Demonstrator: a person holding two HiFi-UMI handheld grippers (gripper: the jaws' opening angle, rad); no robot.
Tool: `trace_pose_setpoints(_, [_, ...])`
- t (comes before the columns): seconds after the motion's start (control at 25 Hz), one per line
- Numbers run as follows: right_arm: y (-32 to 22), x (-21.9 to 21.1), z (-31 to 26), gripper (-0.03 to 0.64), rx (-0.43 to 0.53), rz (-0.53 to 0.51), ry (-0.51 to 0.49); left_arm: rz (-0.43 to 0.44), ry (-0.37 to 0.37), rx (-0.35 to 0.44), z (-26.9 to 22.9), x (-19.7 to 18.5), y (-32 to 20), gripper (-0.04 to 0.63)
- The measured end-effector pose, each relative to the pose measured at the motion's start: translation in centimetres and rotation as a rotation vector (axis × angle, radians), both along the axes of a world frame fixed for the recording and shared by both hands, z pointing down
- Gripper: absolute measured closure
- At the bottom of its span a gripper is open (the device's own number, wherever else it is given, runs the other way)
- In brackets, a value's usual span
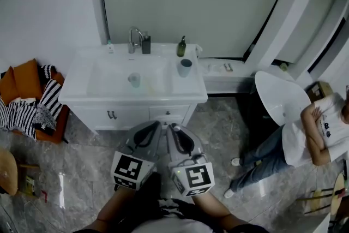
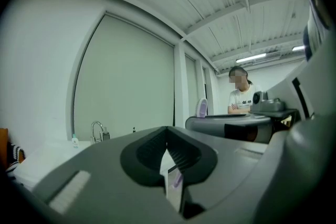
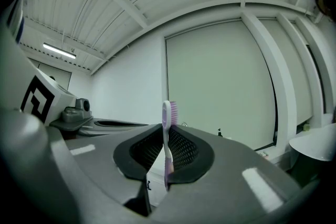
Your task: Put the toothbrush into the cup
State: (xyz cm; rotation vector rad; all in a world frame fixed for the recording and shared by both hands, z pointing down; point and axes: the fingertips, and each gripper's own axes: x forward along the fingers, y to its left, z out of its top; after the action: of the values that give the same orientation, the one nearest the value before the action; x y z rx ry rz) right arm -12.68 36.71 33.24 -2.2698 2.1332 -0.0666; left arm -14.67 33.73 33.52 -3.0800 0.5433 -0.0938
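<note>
A white and purple toothbrush (image 3: 167,136) stands upright between the pads of my right gripper (image 3: 164,140), which is shut on its handle, bristle head on top. The same head (image 2: 201,107) pokes up above the right gripper in the left gripper view. My left gripper (image 2: 168,150) has its jaws together, with only a thin slit below; a purple sliver shows in the slit and I cannot tell what it is. In the head view both grippers (image 1: 154,125) (image 1: 174,128) hang side by side in front of the vanity. A blue-grey cup (image 1: 185,67) stands on the counter's right; a clear cup (image 1: 134,80) sits in the basin.
The white sink vanity (image 1: 191,99) has a faucet (image 1: 134,39) and two bottles (image 1: 146,43) (image 1: 181,47) at the back. A person (image 1: 308,139) with folded arms is at the right beside a white fixture (image 1: 279,96). An orange chair (image 1: 24,82) with striped clothes stands left.
</note>
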Motion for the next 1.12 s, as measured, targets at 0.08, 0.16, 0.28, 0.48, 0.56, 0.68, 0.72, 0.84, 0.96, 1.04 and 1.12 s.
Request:
trace_pose_setpoints(0.08, [-1.4,1.0,-0.2,0.586,-0.011,0.008,-0.004,0.004,0.012,-0.003,-0.4,0.9,-1.6,0.597])
trace_pose_setpoints(0.16, [-3.0,2.0,-0.3,0.586,-0.025,0.019,-0.01,0.012,0.021,0.0,-0.7,2.0,-3.2,0.597])
trace_pose_setpoints(0.28, [-5.3,3.5,-0.3,0.586,-0.031,0.038,-0.01,0.032,0.013,-0.002,-0.5,3.6,-5.4,0.597])
trace_pose_setpoints(0.48, [-9.5,6.0,-0.4,0.586,-0.027,0.068,-0.008,0.074,0.005,-0.008,-0.2,6.3,-9.4,0.595])
trace_pose_setpoints(0.56, [-11.1,7.0,-0.5,0.586,-0.023,0.083,-0.007,0.086,0.007,-0.004,-0.3,7.1,-11.0,0.597])
trace_pose_setpoints(0.68, [-12.9,8.4,-0.5,0.586,-0.021,0.105,-0.015,0.102,0.009,-0.006,-0.3,8.3,-13.0,0.597])
trace_pose_setpoints(0.72, [-13.4,8.9,-0.5,0.586,-0.016,0.111,-0.015,0.106,0.011,-0.01,-0.3,8.8,-13.6,0.595])
trace_pose_setpoints(0.84, [-14.7,10.2,-0.5,0.586,-0.011,0.127,-0.012,0.124,0.013,-0.02,0.0,10.2,-14.9,0.595])
trace_pose_setpoints(0.96, [-15.6,11.5,0.0,0.586,-0.022,0.146,-0.027,0.15,0.001,-0.032,0.8,11.5,-15.8,0.595])
trace_pose_setpoints(1.04, [-16.6,12.6,0.3,0.586,-0.029,0.157,-0.029,0.161,-0.006,-0.045,1.3,12.5,-16.7,0.595])
trace_pose_setpoints(1.12, [-17.7,13.7,0.8,0.586,-0.043,0.162,-0.032,0.167,-0.014,-0.056,1.7,13.5,-17.7,0.597])
